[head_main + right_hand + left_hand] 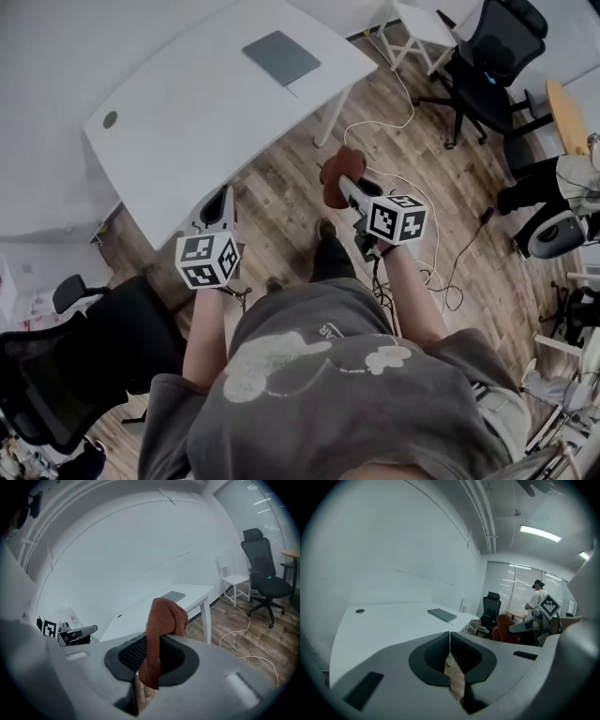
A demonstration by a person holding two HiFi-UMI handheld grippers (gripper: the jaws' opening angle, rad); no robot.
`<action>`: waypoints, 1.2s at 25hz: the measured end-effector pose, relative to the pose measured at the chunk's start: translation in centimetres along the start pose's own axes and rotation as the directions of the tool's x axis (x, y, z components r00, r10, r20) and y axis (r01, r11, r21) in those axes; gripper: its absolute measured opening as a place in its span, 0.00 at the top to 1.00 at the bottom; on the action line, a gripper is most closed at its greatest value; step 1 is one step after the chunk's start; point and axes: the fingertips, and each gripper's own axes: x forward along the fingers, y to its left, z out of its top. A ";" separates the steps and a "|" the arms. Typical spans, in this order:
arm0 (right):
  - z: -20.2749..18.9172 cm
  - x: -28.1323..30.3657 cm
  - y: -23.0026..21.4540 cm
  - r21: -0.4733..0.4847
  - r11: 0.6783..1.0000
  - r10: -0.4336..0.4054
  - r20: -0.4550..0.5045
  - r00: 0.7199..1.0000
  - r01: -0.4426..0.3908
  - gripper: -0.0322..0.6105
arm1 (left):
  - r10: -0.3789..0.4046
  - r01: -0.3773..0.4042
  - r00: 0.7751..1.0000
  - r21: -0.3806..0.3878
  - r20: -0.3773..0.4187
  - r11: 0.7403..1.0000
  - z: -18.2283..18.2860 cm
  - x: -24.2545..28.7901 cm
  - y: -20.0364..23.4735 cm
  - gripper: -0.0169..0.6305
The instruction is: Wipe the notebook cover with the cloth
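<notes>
A rust-red cloth point(333, 173) is clamped in the right claw point(349, 190), above the wooden floor point(281, 202). The left claw point(221, 199) is closed together on nothing. The grey notebook point(281, 57) is seen lying flat at the far right corner of the white surface point(187, 122), well apart from both claws.

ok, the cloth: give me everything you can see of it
The cloth is rust-brown, soft and finely textured, like a knit or woven rag. It is bunched into a narrow fold and pinched between the jaws of the right gripper. Its top flops over one jaw and its lower end hangs down between them. It is held in the air over the wooden floor, short of the white table. It touches only the gripper and is well clear of the notebook.
</notes>
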 end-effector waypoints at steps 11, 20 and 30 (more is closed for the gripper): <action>9.3 4.7 -8.0 -0.027 0.996 0.086 -0.007 0.996 -0.086 0.86 | 0.124 -0.123 0.992 -0.024 0.013 0.992 4.7 8.1 -0.9 0.98; 13.6 6.8 -13.6 -0.046 0.985 0.165 -0.059 0.985 -0.167 0.86 | 0.220 -0.219 0.975 -0.052 0.017 0.974 6.7 13.2 -3.2 0.98; 15.4 9.7 -17.8 -0.029 0.979 0.198 -0.126 0.972 -0.203 0.86 | 0.288 -0.287 0.958 -0.077 0.001 0.955 7.6 15.7 -3.7 0.98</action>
